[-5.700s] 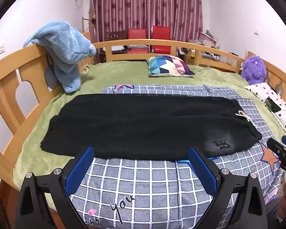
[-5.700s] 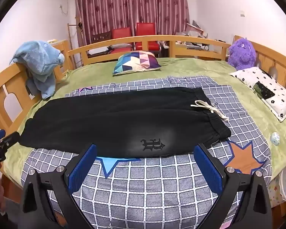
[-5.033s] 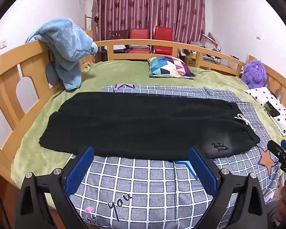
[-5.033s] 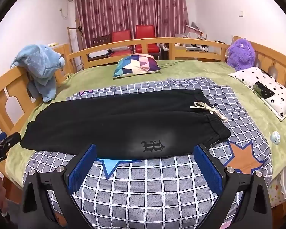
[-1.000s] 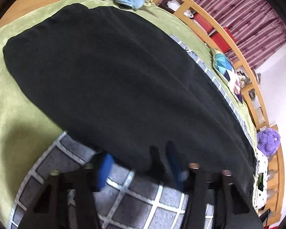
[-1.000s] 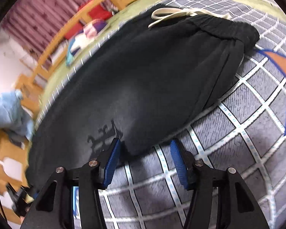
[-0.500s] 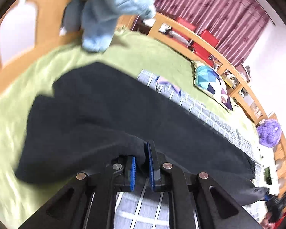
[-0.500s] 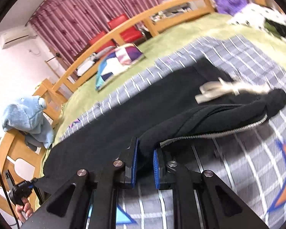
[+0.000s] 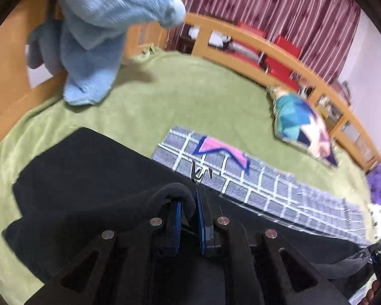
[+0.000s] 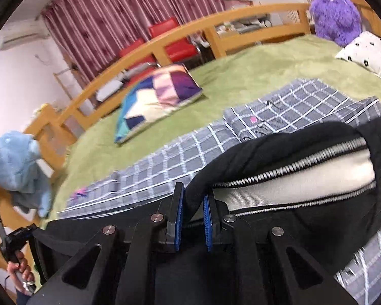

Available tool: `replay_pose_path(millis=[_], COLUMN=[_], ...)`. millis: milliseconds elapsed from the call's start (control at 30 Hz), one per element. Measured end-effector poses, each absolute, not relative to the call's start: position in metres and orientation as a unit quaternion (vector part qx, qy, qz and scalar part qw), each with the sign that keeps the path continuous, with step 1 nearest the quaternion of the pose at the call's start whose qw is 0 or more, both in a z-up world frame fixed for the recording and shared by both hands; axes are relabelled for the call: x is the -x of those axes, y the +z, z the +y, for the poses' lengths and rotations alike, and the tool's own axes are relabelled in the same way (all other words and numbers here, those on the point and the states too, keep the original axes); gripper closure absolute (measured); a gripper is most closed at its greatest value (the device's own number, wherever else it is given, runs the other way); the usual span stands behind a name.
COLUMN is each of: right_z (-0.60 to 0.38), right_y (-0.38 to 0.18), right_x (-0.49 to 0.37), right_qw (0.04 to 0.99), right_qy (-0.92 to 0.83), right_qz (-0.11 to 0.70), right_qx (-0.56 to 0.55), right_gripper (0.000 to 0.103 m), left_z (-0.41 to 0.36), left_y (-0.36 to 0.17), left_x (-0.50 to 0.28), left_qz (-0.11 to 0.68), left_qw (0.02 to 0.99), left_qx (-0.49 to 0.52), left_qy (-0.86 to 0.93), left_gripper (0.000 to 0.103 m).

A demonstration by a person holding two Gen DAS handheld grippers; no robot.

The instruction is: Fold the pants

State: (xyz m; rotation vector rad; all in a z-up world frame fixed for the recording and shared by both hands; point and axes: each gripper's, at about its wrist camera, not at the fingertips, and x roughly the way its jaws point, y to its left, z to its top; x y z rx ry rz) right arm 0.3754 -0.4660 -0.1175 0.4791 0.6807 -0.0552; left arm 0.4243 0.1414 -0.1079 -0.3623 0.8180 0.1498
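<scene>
Black pants [image 9: 89, 178] lie across the bed on a grey checked sheet [image 9: 266, 185]. My left gripper [image 9: 188, 204] is shut on the near edge of the leg end and holds it lifted, folded over the far half. My right gripper [image 10: 192, 204] is shut on the near edge at the waist end of the pants [image 10: 279, 142]; the lifted waistband shows its white lining and elastic [image 10: 304, 175]. The left gripper and the hand holding it show at the lower left of the right wrist view [image 10: 15, 239].
A green blanket [image 9: 190, 96] covers the bed inside a wooden rail [image 10: 165, 43]. A blue towel [image 9: 101, 25] hangs on the rail at left. A patterned pillow [image 10: 157, 94], a purple plush toy [image 10: 335, 23] and a white dotted pillow [image 10: 365, 50] lie beyond.
Both grippers have carried the pinched near edge of the pants higher and farther over the far half. The waistband now hangs open, showing its lining.
</scene>
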Motion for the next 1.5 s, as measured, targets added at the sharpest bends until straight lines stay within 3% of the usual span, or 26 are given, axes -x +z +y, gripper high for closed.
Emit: replay_pose_path(millis=[67, 167, 200, 233, 367, 533, 700, 833, 867, 900, 933, 1100, 1167, 1200, 1233, 1300, 1367, 1500], right_z=[-0.462, -0.454, -0.45, -0.447, -0.436, -0.428, -0.427, -0.425, -0.424, -0.425, -0.426, -0.425, -0.425, -0.425, -0.425, -0.426, -0.425, -0.422], right_y=[-0.138, -0.162, -0.166, -0.168, -0.169, -0.174, -0.189, -0.201, -0.203, -0.206, -0.207, -0.208, -0.207, -0.206, -0.204, -0.203, -0.201, -0.196], right_x=[-0.391, -0.396, -0.392, -0.385, -0.34, -0.284, -0.242, -0.225, -0.222, -0.219, -0.217, -0.206, -0.204, -0.203, -0.203, -0.201, -0.2, -0.199], right_qw=[0.908, 0.9, 0.899, 0.898, 0.904, 0.905, 0.894, 0.887, 0.886, 0.884, 0.884, 0.885, 0.884, 0.884, 0.884, 0.885, 0.885, 0.889], right_qy=[-0.035, -0.029, -0.026, -0.023, -0.017, -0.023, -0.028, -0.045, -0.051, -0.058, -0.06, -0.08, -0.085, -0.087, -0.088, -0.088, -0.087, -0.078], right_qz=[0.355, 0.389, 0.396, 0.401, 0.399, 0.405, 0.422, 0.432, 0.433, 0.434, 0.434, 0.433, 0.434, 0.435, 0.435, 0.432, 0.43, 0.424], right_qx=[-0.218, -0.195, -0.187, -0.179, -0.153, -0.125, -0.148, -0.155, -0.156, -0.162, -0.166, -0.153, -0.148, -0.146, -0.145, -0.151, -0.154, -0.157], right_gripper=[0.074, 0.07, 0.07, 0.069, 0.058, 0.055, 0.055, 0.055, 0.055, 0.055, 0.055, 0.055, 0.055, 0.055, 0.055, 0.055, 0.055, 0.055], left_z=[0.132, 0.122, 0.121, 0.121, 0.129, 0.162, 0.164, 0.149, 0.149, 0.152, 0.158, 0.218, 0.244, 0.255, 0.259, 0.26, 0.257, 0.246], left_y=[-0.124, -0.13, -0.129, -0.126, -0.123, -0.139, -0.169, -0.186, -0.19, -0.188, -0.181, -0.12, -0.098, -0.088, -0.082, -0.066, -0.058, -0.071], left_x=[-0.437, -0.422, -0.414, -0.403, -0.345, -0.282, -0.28, -0.303, -0.309, -0.312, -0.317, -0.369, -0.383, -0.388, -0.389, -0.383, -0.372, -0.349], left_qz=[0.427, 0.423, 0.418, 0.413, 0.42, 0.421, 0.444, 0.444, 0.445, 0.434, 0.422, 0.347, 0.336, 0.336, 0.336, 0.308, 0.284, 0.318], left_qw=[0.888, 0.895, 0.898, 0.901, 0.898, 0.892, 0.882, 0.883, 0.882, 0.885, 0.89, 0.905, 0.905, 0.903, 0.9, 0.902, 0.915, 0.917], left_qx=[0.152, 0.123, 0.119, 0.117, 0.11, 0.124, 0.116, 0.034, 0.021, 0.02, 0.019, 0.049, 0.107, 0.126, 0.129, 0.115, 0.107, 0.13], left_qy=[0.075, 0.073, 0.07, 0.066, 0.069, 0.106, 0.105, 0.15, 0.155, 0.164, 0.17, 0.242, 0.238, 0.237, 0.247, 0.28, 0.266, 0.202], left_gripper=[0.085, 0.065, 0.05, 0.041, 0.041, 0.032, 0.031, 0.031, 0.036, 0.069, 0.087, 0.088, 0.081, 0.07, 0.05, 0.032, 0.032, 0.032])
